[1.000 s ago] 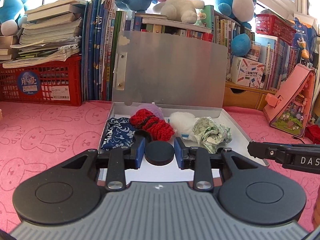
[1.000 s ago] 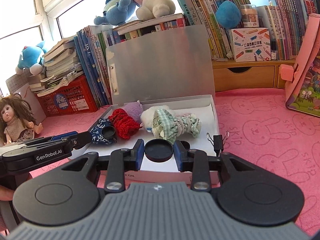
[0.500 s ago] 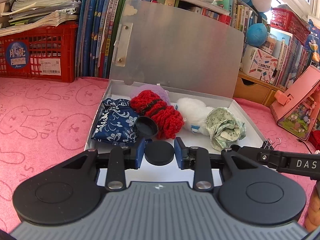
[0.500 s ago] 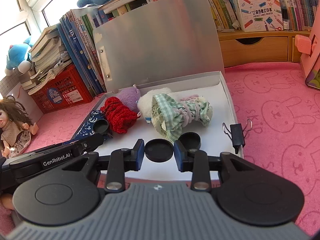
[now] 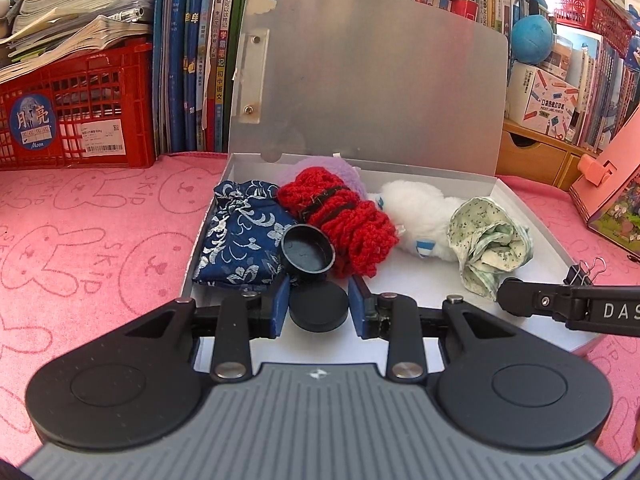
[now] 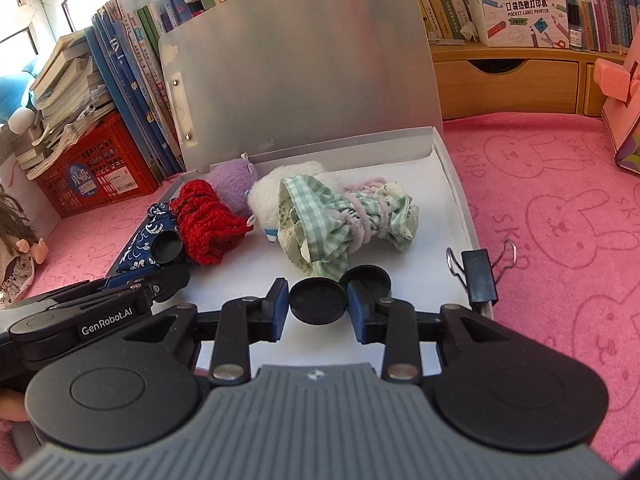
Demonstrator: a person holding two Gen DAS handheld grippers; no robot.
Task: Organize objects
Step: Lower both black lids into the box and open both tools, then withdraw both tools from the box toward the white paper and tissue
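We hold a small black cap in each tool: the left gripper [image 5: 319, 313] is clamped on one black cap [image 5: 319, 307], and the right gripper [image 6: 318, 305] is clamped on another black cap [image 6: 317, 303], the blue pads pressing the rim on both sides. Both caps hang low over the front part of the open white box [image 6: 452, 184], whose lid [image 5: 372, 92] stands upright behind it.

We judge the main risk to be the grip itself. Each cap is a smooth, shallow disc pinched only at its edge, so a slight tilt or a knock could make it pivot or pop out and roll off onto the pink mat [image 6: 560, 208]. Our two tools are also near each other over the box, and the right tool's tip sits just beside the green floral cloth [image 5: 490, 246], so one could bump the other or snag fabric on the way down. A third black cap [image 5: 307, 249] already leans against the blue patterned pouch [image 5: 240, 236] and the red knitted piece [image 5: 340, 216], just ahead of our left cap; setting down there might nudge it. A binder clip [image 6: 478, 276] grips the box's right rim near our right tool and could catch it.

The caps look rigid, matte black, round, one with a raised lip
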